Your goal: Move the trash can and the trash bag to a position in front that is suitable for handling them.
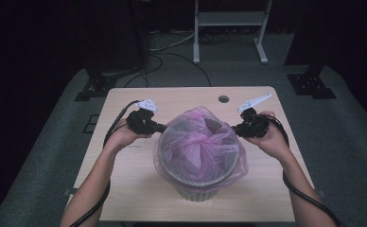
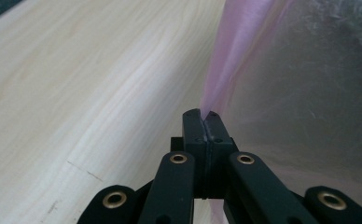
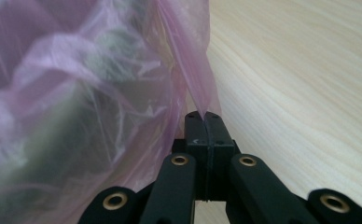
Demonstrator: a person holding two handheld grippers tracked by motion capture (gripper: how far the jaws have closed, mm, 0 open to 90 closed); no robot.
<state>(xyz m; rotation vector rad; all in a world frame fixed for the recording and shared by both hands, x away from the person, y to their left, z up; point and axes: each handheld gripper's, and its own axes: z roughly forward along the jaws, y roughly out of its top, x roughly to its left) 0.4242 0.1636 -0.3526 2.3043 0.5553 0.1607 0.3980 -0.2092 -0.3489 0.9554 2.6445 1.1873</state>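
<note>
A pale green bin (image 1: pixel 198 191) stands on the wooden table (image 1: pixel 125 184), lined with a thin pink plastic bag (image 1: pixel 198 142) that drapes over its rim. My left gripper (image 1: pixel 163 128) is at the bin's left side, shut on the bag's edge; in the left gripper view the pink bag (image 2: pixel 226 70) rises from between the pressed jaws of the gripper (image 2: pixel 203 114). My right gripper (image 1: pixel 234 129) is at the bin's right side, likewise shut on the bag (image 3: pixel 123 93), a fold pinched at the gripper's (image 3: pixel 203 114) tips.
A round cable hole (image 1: pixel 223 99) sits in the table's far edge. A white metal frame (image 1: pixel 229 28) and dark stands are on the floor beyond. Cables trail from both grippers along the person's forearms.
</note>
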